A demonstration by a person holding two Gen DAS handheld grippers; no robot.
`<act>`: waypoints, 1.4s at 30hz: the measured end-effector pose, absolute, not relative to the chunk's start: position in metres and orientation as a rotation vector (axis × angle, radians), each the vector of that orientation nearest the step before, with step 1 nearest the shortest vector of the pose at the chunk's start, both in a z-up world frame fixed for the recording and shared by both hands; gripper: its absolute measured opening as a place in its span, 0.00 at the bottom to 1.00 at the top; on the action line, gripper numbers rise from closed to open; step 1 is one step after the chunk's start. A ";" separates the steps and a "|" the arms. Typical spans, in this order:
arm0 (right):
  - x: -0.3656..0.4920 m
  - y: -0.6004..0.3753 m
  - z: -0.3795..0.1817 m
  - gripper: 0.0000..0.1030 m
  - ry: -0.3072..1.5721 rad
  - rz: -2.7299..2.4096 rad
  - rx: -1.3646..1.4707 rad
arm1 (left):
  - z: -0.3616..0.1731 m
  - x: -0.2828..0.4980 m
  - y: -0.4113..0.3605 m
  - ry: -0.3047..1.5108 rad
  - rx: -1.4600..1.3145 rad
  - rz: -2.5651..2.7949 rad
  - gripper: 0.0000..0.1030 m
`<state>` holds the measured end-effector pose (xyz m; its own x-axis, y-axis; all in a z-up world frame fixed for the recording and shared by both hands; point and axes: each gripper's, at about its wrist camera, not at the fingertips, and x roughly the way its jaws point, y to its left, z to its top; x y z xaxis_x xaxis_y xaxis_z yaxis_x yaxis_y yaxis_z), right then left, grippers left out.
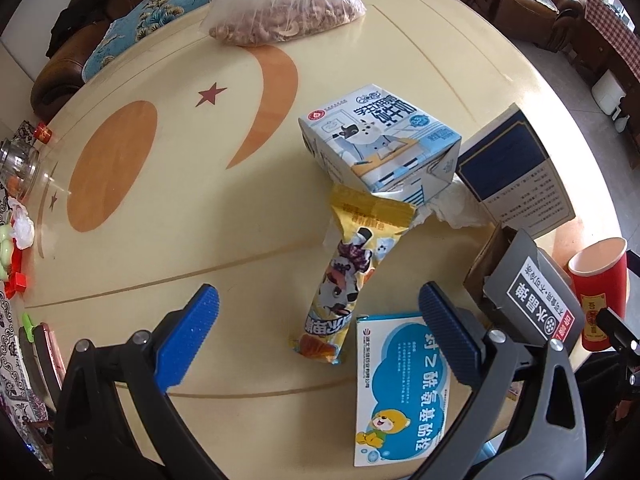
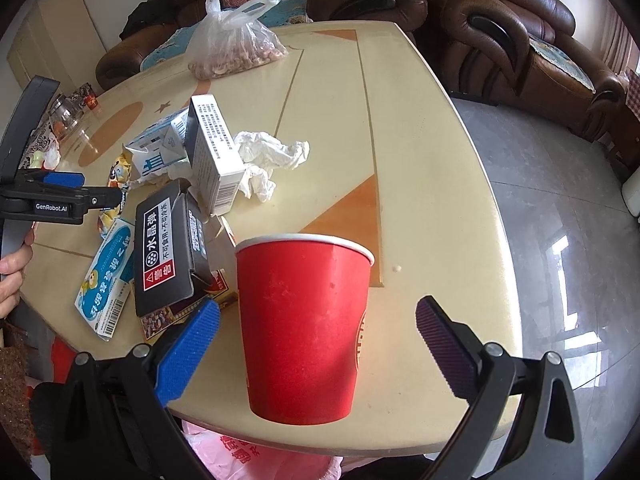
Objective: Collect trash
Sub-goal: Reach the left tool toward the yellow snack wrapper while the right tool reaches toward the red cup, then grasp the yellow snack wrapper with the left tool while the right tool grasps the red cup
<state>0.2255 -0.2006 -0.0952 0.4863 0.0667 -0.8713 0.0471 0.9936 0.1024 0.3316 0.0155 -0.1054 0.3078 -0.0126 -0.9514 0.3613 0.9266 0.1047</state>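
A red paper cup point(image 2: 304, 328) stands upright near the table's front edge, between the open jaws of my right gripper point(image 2: 318, 344); no contact is visible. It also shows in the left wrist view point(image 1: 598, 280). My left gripper point(image 1: 320, 332) is open and empty over a yellow snack wrapper point(image 1: 340, 280) and beside a blue-white medicine box point(image 1: 400, 388). A crushed milk carton point(image 1: 380, 144), a crumpled tissue point(image 2: 268, 160), a dark box point(image 2: 166, 248) and a navy-white box point(image 2: 212, 152) lie in a pile.
A plastic bag of nuts point(image 2: 232, 48) sits at the table's far side. A glass jar point(image 1: 18, 168) and small items line the left edge. A pink bag point(image 2: 256, 456) hangs below the front edge. Brown sofas point(image 2: 500, 32) stand behind.
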 end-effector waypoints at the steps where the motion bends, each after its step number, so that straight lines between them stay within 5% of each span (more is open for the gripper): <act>1: 0.227 -0.200 -0.098 0.93 1.068 0.013 0.116 | -0.109 0.333 0.015 1.243 0.327 -0.255 0.95; 12: 0.232 -0.203 -0.117 0.93 1.096 0.017 0.112 | -0.126 0.345 0.015 1.260 0.321 -0.270 0.95; 14: 0.232 -0.205 -0.119 0.89 1.102 0.025 0.131 | -0.126 0.346 0.016 1.253 0.313 -0.269 0.95; 16: 0.232 -0.206 -0.121 0.75 1.107 0.038 0.144 | -0.126 0.348 0.018 1.253 0.298 -0.271 0.93; 19: 0.231 -0.206 -0.122 0.64 1.110 0.039 0.140 | -0.129 0.353 0.018 1.272 0.280 -0.276 0.79; 30: 0.225 -0.203 -0.109 0.61 1.061 0.014 0.107 | -0.129 0.355 0.018 1.324 0.262 -0.279 0.23; 42: 0.220 -0.196 -0.090 0.61 1.015 0.029 0.096 | -0.101 0.350 0.026 1.292 0.228 -0.278 0.16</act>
